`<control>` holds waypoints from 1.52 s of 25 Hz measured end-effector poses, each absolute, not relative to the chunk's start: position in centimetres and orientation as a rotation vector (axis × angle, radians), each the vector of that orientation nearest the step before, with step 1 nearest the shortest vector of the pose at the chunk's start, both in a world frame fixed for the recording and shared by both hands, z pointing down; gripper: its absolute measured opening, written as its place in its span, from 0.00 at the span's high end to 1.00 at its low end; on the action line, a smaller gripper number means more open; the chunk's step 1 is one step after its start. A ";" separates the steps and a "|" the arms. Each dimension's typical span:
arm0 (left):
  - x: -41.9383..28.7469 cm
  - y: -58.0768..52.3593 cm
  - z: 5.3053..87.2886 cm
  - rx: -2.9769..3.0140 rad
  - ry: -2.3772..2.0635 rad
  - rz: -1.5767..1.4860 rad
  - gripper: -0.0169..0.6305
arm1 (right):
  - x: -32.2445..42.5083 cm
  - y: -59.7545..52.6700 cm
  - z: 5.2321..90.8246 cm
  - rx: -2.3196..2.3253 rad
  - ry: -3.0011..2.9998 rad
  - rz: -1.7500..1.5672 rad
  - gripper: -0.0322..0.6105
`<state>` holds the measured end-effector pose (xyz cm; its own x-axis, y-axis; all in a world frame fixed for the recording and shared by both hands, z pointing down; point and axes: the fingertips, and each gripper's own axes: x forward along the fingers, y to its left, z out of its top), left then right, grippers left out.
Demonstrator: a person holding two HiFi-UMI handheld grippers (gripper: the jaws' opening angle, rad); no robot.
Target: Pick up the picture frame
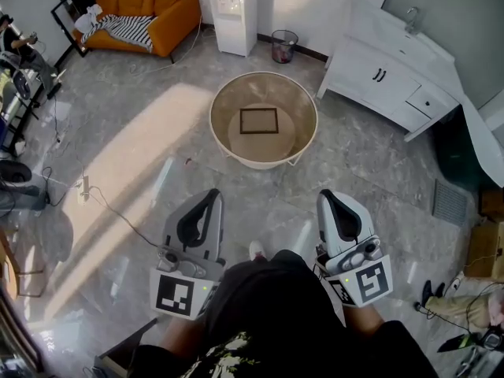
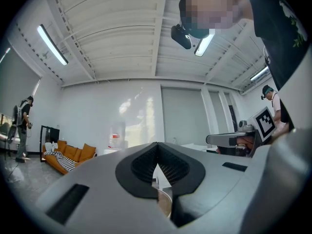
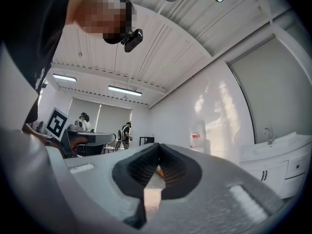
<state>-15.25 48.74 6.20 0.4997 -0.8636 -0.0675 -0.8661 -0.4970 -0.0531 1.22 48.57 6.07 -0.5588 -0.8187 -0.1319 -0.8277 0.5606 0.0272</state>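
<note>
A dark-rimmed picture frame [image 1: 259, 120] lies flat in the middle of a round table [image 1: 223, 93] with a raised pale rim, ahead of me on the floor. My left gripper [image 1: 211, 198] and right gripper [image 1: 328, 199] are held side by side, well short of the table, both pointing toward it. Both are shut with nothing between the jaws. In the left gripper view the left gripper [image 2: 157, 152] shows its dark pads closed together; the right gripper [image 3: 157, 154] looks the same in its own view. The frame shows in neither gripper view.
A white cabinet with a sink [image 1: 394, 73] stands at the right. A water dispenser [image 1: 233, 14] and a waste bin [image 1: 283, 46] stand behind the table. An orange sofa [image 1: 146, 14] is at the far left. Cables [image 1: 102, 203] trail on the floor at the left.
</note>
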 end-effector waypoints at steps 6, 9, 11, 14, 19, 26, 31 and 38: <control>-15.8 47.7 6.1 -2.673 1.508 0.054 0.95 | 0.6 48.3 5.7 -1.441 2.681 0.149 0.96; -15.4 47.4 5.8 -2.668 1.489 0.088 0.95 | 0.7 48.4 5.6 -1.447 2.693 0.159 0.96; -14.4 47.3 5.5 -2.670 1.473 0.092 0.95 | 1.2 48.1 5.6 -1.452 2.704 0.159 0.96; -14.5 47.3 6.3 -2.693 1.479 0.073 0.95 | 1.0 48.2 5.7 -1.468 2.719 0.151 0.96; -16.6 47.4 7.0 -2.683 1.532 0.047 0.95 | -0.5 48.1 5.8 -1.429 2.727 0.170 0.96; -16.1 46.1 6.5 -2.652 1.563 -0.007 0.95 | -0.6 45.4 6.1 -1.358 2.726 0.128 0.96; -16.5 44.4 6.7 -2.630 1.596 -0.033 0.95 | -1.1 43.3 6.4 -1.324 2.734 0.112 0.96; -15.0 40.3 6.9 -2.645 1.575 -0.032 0.95 | 0.5 39.5 7.3 -1.357 2.729 0.071 0.96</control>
